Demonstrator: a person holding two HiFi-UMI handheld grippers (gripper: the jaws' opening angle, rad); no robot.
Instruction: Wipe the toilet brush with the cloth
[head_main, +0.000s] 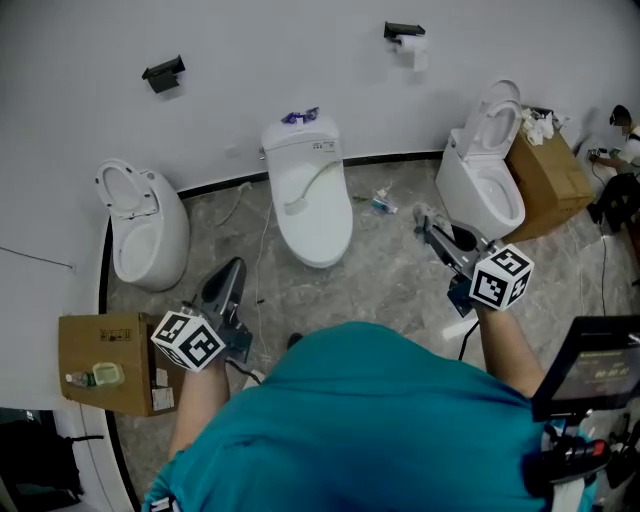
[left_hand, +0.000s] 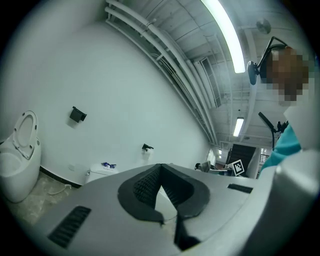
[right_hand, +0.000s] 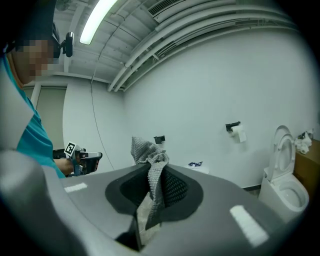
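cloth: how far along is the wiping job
Done: the right gripper is shut on the grey cloth. In hand: only that cloth; the left gripper is shut and empty. Left: no toilet brush is held or clearly in view, so the wiping itself hasn't begun.

The cloth (right_hand: 144, 150) is sitting clamped between the jaws of the right gripper (right_hand: 155, 172). It is a grey fabric with a coarse waffle knit, and it is lying crumpled rather than flat. A bunched tuft is sticking up above the jaw tips and leaning slightly left. A narrower strip is hanging straight down between the pads, trailing toward the gripper's body. In the head view the cloth (head_main: 421, 213) is showing as a small pale-grey wad at the gripper's tip, being held up in the air.
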